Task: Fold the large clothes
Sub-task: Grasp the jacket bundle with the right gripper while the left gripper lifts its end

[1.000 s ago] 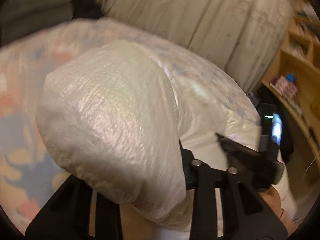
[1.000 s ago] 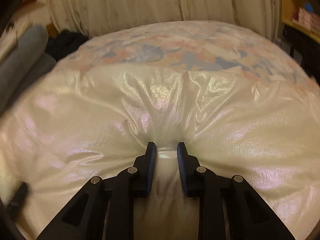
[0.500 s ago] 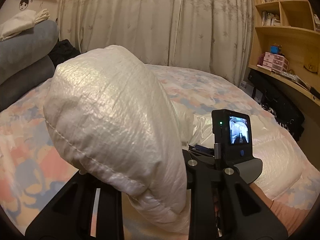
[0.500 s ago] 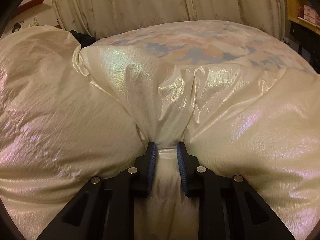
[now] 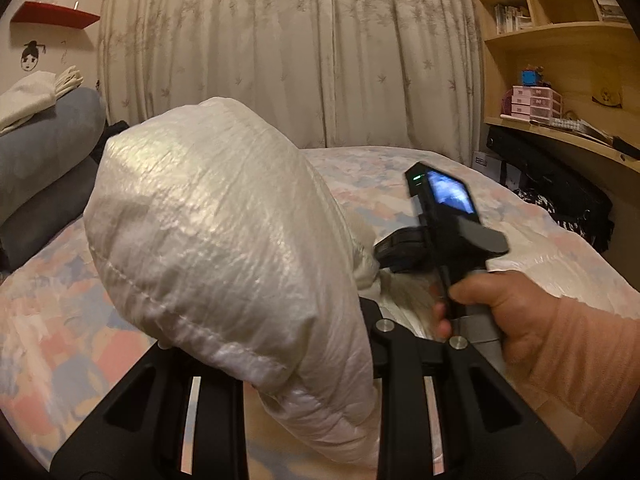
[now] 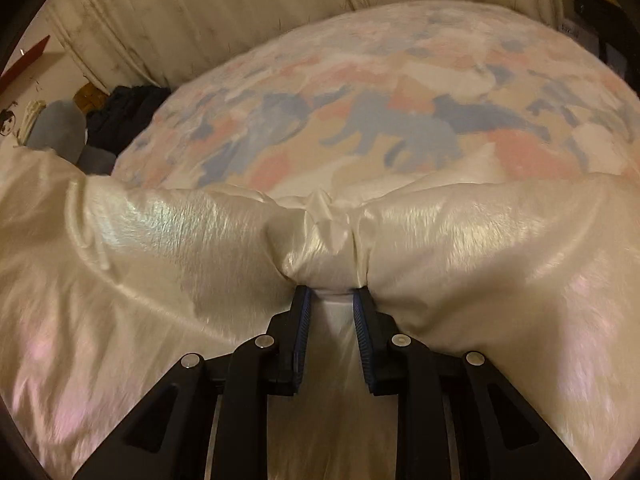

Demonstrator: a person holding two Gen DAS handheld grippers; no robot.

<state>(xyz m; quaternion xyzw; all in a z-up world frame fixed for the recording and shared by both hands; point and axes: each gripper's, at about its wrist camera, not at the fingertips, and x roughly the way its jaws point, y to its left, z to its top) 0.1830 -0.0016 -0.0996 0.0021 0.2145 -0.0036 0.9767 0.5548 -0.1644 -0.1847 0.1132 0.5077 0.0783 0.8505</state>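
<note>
Left wrist view, far left: two stacked grey rounded cushions [image 5: 44, 148], a folded cream cloth [image 5: 28, 96] on top, soft and matte. Above them a red wall shelf [image 5: 54, 18], thin and flat. Pale pleated curtain [image 5: 288, 48] with faint leaf print fills the back wall.

Centre-left: shiny pearl-white quilted puffer coat [image 5: 224, 240], crinkly, slightly iridescent shell, stitched seam lines, bulging up in a rounded lump. It rises from between the black plastic arms of the left gripper [image 5: 320, 360]; padding hides the fingertips, so contact itself is not visible, but the lump is lifted off the bed and stands up out of the claw, which reads as clamped on the coat.

Under it all, a bed with a pastel patchwork cover [image 5: 52, 320] in pink, blue and cream, smooth and flat.

Right of centre: right gripper [image 6: 330, 300] seen from behind in the left view, black body with a small lit screen, held in a hand [image 5: 500, 312] with a peach ribbed sleeve [image 5: 580, 352]. A tuft of pale fur trim [image 5: 404, 292] sits just beside it.

Far right: light wooden shelving and desk [image 5: 560, 40], books, small pink drawers [image 5: 532, 102].

Right wrist view: blue ribbed pads [image 6: 300, 328] pinch a bunched fold of the same coat, fabric puckered and radiating creases from the claw tips. Coat spreads wide left and right over the bed, glossy with a pinkish sheen.
</note>
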